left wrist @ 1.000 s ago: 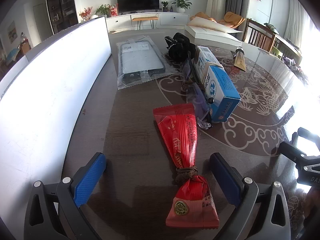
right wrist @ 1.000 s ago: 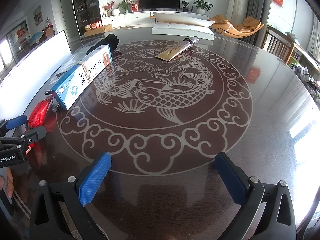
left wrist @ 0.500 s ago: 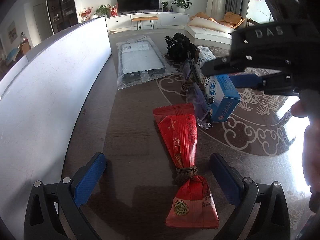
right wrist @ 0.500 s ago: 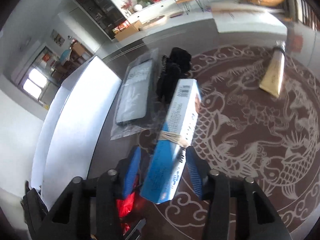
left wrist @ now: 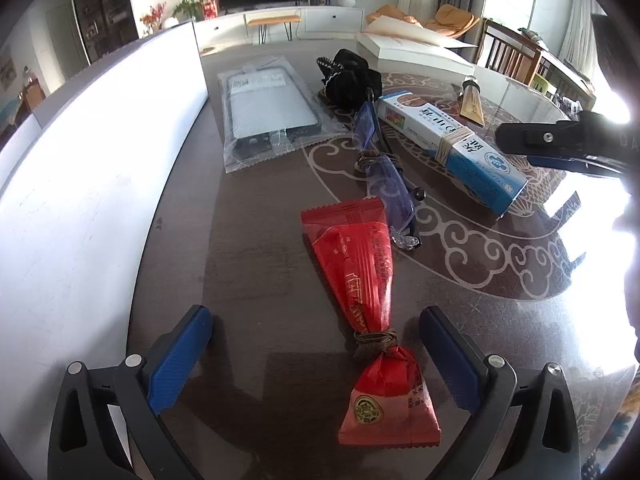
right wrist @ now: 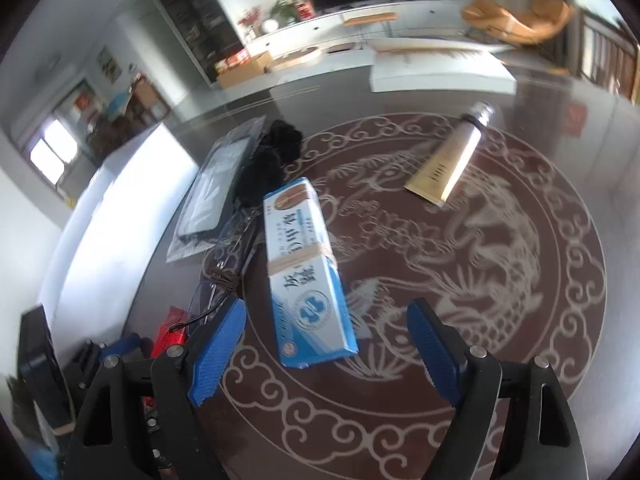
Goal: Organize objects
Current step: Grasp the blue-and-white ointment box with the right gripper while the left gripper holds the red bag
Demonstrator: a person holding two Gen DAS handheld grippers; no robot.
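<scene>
1. Left gripper [left wrist: 316, 354] stood spread wide, gripping nothing, straddling the red snack packet [left wrist: 360, 292] beside the white board [left wrist: 92, 184].
2. Right gripper [right wrist: 326, 344] gaped wide, unloaded, around the blue box [right wrist: 306, 276] lying on the table [right wrist: 520, 360].
3. Folded glasses [right wrist: 224, 276] were blurred; the gold tube [right wrist: 452, 160] lay well apart.

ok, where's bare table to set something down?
Free: the fish pattern right of the blue box, below the gold tube. Crowded: the strip from red packet and glasses back to the bagged phone case.
</scene>
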